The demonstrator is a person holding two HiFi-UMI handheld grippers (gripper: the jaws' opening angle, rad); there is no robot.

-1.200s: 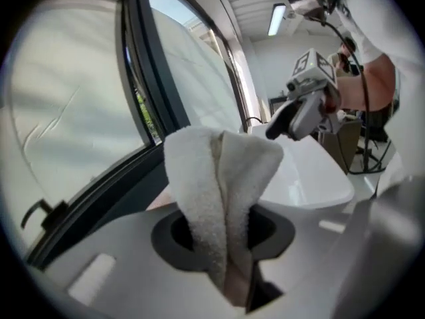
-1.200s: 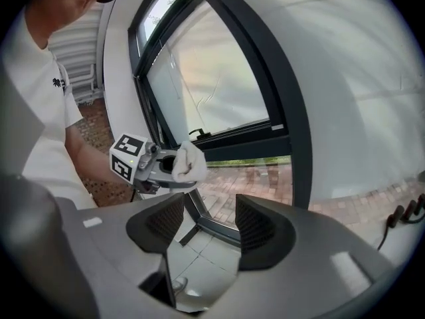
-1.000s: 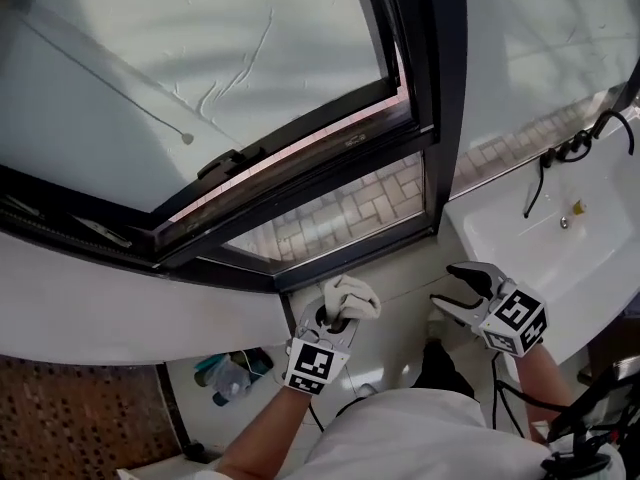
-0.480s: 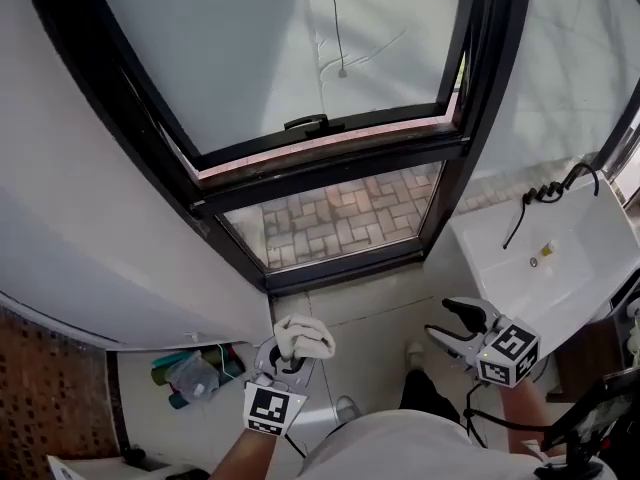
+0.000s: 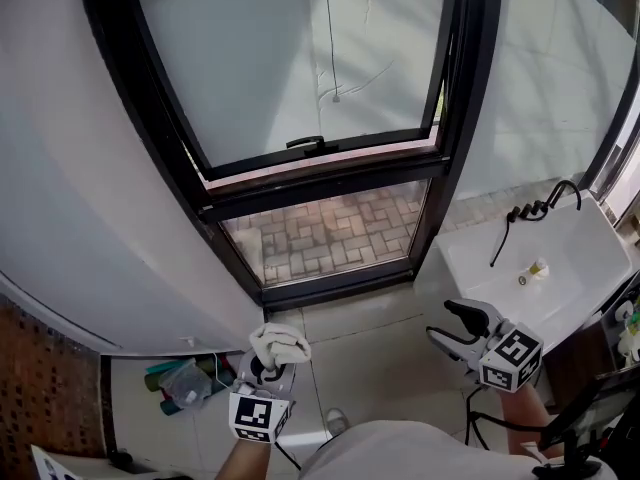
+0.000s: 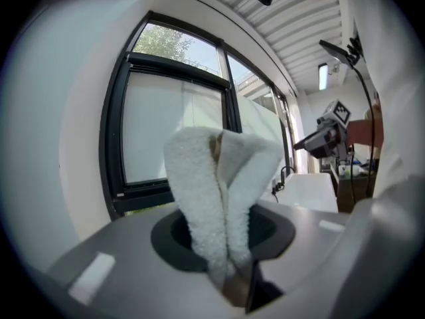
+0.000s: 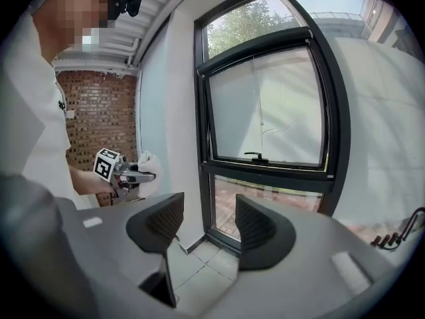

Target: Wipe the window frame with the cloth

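The left gripper (image 5: 264,370) sits at about 7 o'clock in the head view, its jaws clenched on a white terry cloth (image 5: 279,344). In the left gripper view the cloth is folded double. Its two plush halves are pressed together by the pads, with a seam between them running from 6 to 12 o'clock. Its long axis lies along the jaws. The pinched end is down at the gripper and the rounded, bunched end sticks out past the fingertips. In the head view that free end points toward 12 to 1 o'clock, at the bottom of the window frame (image 5: 462,118). The cloth is well apart from the frame and is held in the air over pale floor tiles (image 5: 365,343).

The right gripper (image 5: 452,326) is at about 4 o'clock, released. In its own view the two dark ribbed pads stand wide apart, with only floor and the foot of the window between them. It points toward 10 o'clock in the head view.

The black frame fills the upper half of the head view. A frosted upper sash carries a black handle (image 5: 305,143) on its lower rail, and a thin cord (image 5: 328,38) hangs in front of the glass. Below it a clear pane shows brick paving (image 5: 325,233). A white sink (image 5: 590,258) lies at 3 o'clock with a black tap (image 5: 530,211) at its far edge. Some bottles (image 5: 185,380) lie on the floor at 8 o'clock beside a brick wall (image 5: 45,368).
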